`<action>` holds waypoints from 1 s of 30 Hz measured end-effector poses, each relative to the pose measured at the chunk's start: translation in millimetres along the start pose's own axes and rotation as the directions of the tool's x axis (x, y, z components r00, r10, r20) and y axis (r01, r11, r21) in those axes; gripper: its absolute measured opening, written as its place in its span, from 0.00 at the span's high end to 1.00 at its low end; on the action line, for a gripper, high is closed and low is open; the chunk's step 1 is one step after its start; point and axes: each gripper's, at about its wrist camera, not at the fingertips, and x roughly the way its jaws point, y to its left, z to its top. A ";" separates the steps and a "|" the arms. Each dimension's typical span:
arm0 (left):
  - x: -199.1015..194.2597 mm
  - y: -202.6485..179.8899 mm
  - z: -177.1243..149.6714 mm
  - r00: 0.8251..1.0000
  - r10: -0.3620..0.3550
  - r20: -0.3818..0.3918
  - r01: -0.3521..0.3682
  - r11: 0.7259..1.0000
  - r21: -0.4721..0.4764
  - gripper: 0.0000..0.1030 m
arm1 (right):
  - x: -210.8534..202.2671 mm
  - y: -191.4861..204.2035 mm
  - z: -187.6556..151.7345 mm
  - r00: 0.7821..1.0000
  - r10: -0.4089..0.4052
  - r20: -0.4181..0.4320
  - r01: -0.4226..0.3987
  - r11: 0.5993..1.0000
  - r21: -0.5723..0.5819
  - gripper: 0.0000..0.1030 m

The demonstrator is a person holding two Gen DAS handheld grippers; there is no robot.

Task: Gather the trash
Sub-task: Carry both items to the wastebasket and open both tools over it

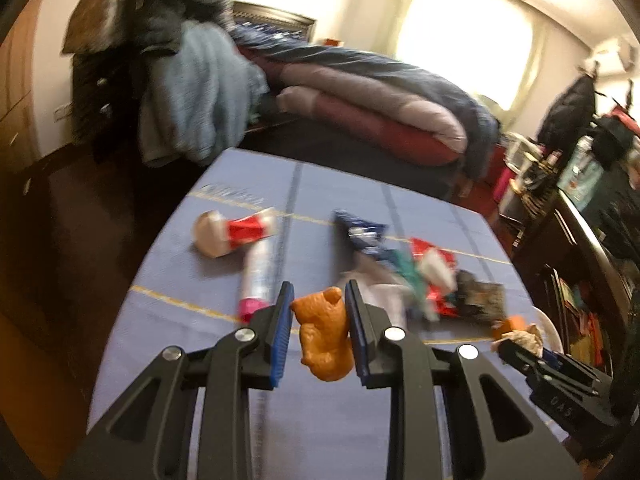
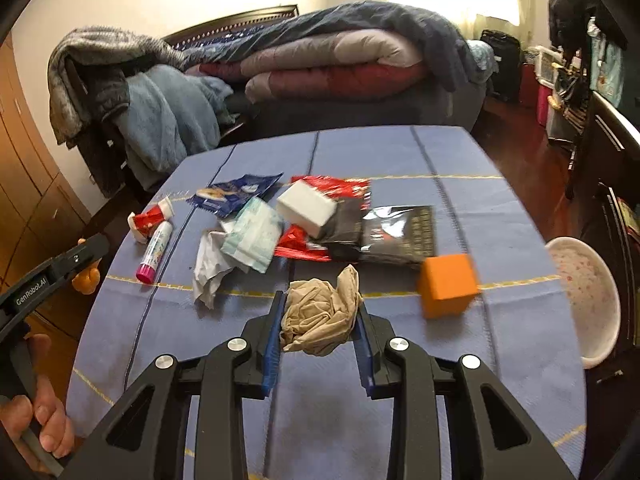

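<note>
At the bench point(image 2: 460, 184), covered in a blue cloth, we find both grippers loaded. The left gripper point(image 1: 319, 334) has its fingers point(image 1: 280, 336) clamped on an orange peel point(image 1: 324, 334), a lumpy, curled scrap whose long axis runs roughly along the fingers, its notched end pointing away from the camera. The right gripper point(image 2: 318, 330) pinches a crumpled beige wad point(image 2: 320, 312) (tissue or thin film, we cannot tell which) between its blue pads; the wad has no clear long axis and bulges above the fingertips.

Beyond them the remaining litter lies across the middle of the bench: a blue wrapper point(image 2: 236, 194), a red wrapper point(image 2: 340, 188) partly hidden under a white block point(image 2: 308, 206), a black packet point(image 2: 396, 232), a pale tissue pack point(image 2: 256, 236), a crumpled white paper point(image 2: 212, 268), a pink-capped tube point(image 2: 154, 252) and a squashed red-and-white cup point(image 2: 150, 220). An orange cube point(image 2: 448, 286) is smeared by motion. A speckled bowl point(image 2: 588, 296) sits past the bench's right edge, cut off by the lens rim. In the left wrist view the whole pile is blurred, so labels there are unreadable. A hand point(image 2: 36, 412) grips the left tool's handle at the right wrist view's lower left corner.
</note>
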 end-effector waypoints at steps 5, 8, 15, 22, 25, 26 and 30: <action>-5.3 -56.9 2.3 0.997 -0.070 0.021 0.068 0.994 0.090 0.74 | -25.0 -27.3 -2.1 0.998 -0.033 0.046 0.032 0.999 0.037 0.67; -2.9 -93.1 1.1 0.993 -0.121 0.016 0.118 0.983 0.140 0.74 | -38.4 -47.2 -2.9 0.995 -0.068 0.071 0.063 0.996 0.062 0.66; 5.6 -166.6 -7.5 0.979 -0.206 -0.014 0.203 0.951 0.235 0.74 | -62.6 -101.6 -8.6 0.984 -0.150 0.101 0.135 0.981 0.137 0.65; 20.7 -234.8 -18.1 0.957 -0.284 -0.064 0.290 0.905 0.311 0.74 | -74.2 -161.5 -15.4 0.967 -0.232 0.101 0.203 0.950 0.239 0.65; 29.1 -247.1 -22.6 0.951 -0.299 -0.083 0.309 0.901 0.305 0.77 | -79.2 -179.1 -18.7 0.961 -0.255 0.103 0.220 0.938 0.269 0.65; 30.9 -248.4 -24.3 0.952 -0.292 -0.087 0.305 0.903 0.303 0.79 | -80.9 -183.2 -19.4 0.960 -0.262 0.104 0.225 0.935 0.274 0.65; 30.9 -225.1 -28.6 0.958 -0.262 -0.114 0.284 0.916 0.283 0.78 | -81.3 -188.2 -22.6 0.961 -0.257 0.103 0.221 0.935 0.278 0.65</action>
